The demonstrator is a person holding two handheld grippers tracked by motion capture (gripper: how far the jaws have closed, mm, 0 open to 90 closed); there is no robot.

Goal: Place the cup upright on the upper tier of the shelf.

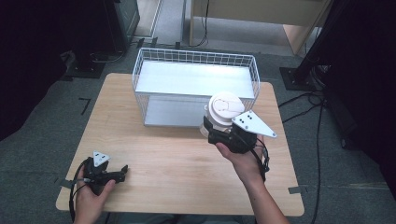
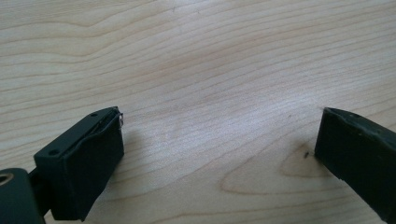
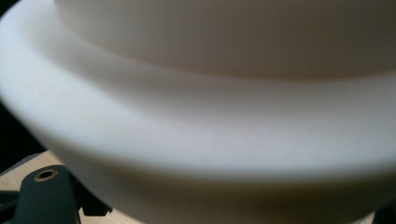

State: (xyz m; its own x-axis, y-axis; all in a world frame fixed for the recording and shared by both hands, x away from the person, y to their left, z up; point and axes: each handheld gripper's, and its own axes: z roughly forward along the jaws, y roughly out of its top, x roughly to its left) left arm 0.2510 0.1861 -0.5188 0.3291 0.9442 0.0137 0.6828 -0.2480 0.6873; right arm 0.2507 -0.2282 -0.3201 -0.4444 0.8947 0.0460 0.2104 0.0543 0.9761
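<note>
A white round lidded container (image 1: 226, 108) hangs above the table's right half, just in front of the wire basket's right front corner. My right gripper (image 1: 212, 128) is shut on its lower part, and a hand holds that gripper from below. In the right gripper view the container's white ridged wall (image 3: 210, 116) looms very close and blurred. My left gripper (image 1: 122, 170) lies on the wooden table (image 1: 173, 154) at the front left, its jaws pointing right. Its jaws stand wide apart in the left gripper view, and my left gripper (image 2: 222, 121) has only bare wood between its fingertips.
A white wire basket (image 1: 196, 56) with a pale flat bottom stands at the back middle of the table. Dark stands and cables sit on the grey floor to the left and right. A light wooden cabinet is behind the basket.
</note>
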